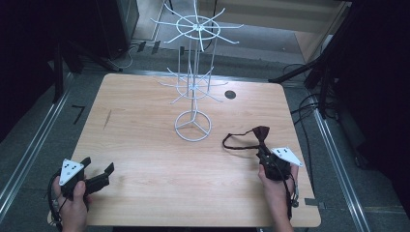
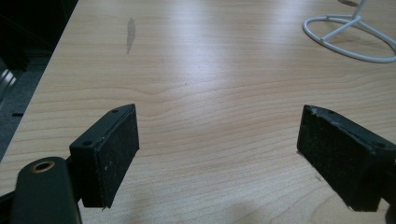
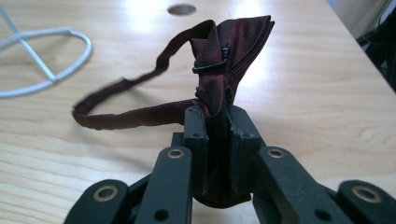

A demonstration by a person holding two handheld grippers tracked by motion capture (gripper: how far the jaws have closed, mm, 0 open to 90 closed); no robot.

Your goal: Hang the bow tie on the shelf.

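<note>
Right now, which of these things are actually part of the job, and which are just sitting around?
Part of the job:
- dark red bow tie, strap trailing, clamped in the right gripper
- white wire hook stand, probably where it will hang

Just there:
- left gripper, open over bare table
- round hole in the tabletop

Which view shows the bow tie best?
Right gripper view: the dark red bow tie sits close up, pinched in the right tongs, its strap looping left. The high view shows it small and dark near the table's right edge.

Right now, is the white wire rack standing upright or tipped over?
Upright: the white wire rack stands on its ring base on the table, its pole vertical.
</note>
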